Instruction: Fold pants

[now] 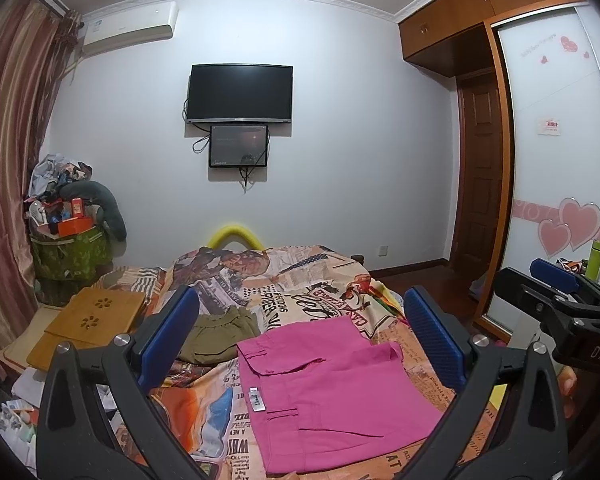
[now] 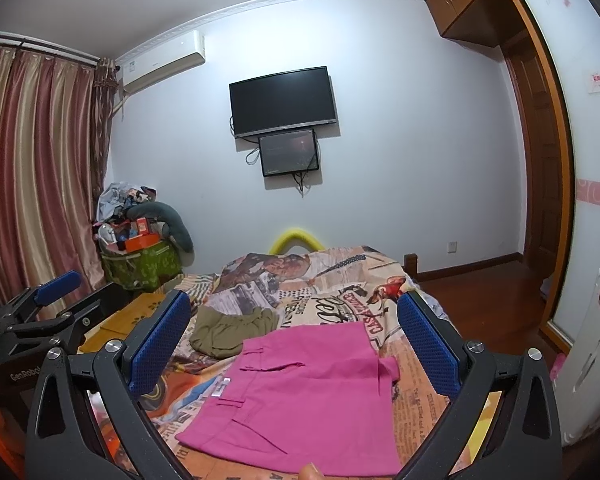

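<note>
Pants: pink pants (image 1: 332, 392) lie folded flat on the newspaper-print bedspread (image 1: 300, 292), white label facing up.
Left gripper (image 1: 300, 336): fingers spread wide above the pants, gripping nothing.
Right gripper (image 2: 294, 340): fingers spread wide too, above the pants.
Olive garment (image 2: 236, 330): crumpled just beyond the pants.

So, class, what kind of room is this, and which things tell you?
Most likely a bedroom: a bed with a printed cover, a sliding-door wardrobe, and a wall-mounted TV.
</note>
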Action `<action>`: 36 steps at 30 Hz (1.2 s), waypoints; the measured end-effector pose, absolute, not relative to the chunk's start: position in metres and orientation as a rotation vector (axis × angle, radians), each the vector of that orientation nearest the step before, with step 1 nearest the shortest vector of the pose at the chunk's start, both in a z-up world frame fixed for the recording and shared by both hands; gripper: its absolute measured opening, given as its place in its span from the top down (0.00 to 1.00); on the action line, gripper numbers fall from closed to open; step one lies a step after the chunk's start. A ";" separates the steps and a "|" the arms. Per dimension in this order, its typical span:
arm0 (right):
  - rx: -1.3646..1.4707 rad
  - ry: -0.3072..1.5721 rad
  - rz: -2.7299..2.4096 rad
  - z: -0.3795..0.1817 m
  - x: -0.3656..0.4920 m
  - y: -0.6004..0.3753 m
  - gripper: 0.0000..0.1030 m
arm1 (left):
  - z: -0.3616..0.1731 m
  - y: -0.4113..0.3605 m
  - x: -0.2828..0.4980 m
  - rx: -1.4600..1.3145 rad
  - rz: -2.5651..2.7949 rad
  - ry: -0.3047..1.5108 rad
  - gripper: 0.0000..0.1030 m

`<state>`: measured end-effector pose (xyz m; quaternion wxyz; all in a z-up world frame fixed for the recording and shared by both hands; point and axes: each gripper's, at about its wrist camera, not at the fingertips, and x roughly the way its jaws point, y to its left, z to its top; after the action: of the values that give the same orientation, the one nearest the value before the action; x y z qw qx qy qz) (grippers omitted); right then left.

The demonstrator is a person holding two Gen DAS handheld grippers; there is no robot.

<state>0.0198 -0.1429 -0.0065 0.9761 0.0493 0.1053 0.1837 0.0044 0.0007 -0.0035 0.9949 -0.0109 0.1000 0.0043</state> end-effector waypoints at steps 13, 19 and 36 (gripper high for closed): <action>0.095 0.216 0.370 -0.006 0.023 -0.143 0.00 | -0.006 0.001 0.006 -0.016 0.019 0.196 0.00; 0.094 0.217 0.371 -0.008 0.023 -0.143 0.00 | -0.008 0.001 0.005 -0.008 0.020 0.193 0.00; 0.096 0.217 0.368 -0.009 0.023 -0.144 0.00 | -0.007 0.000 0.006 -0.005 0.024 0.194 0.00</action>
<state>0.0229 -0.1438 -0.0095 0.9761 0.0476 0.1076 0.1826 0.0061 -0.0002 -0.0074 0.9952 -0.0027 0.0971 0.0118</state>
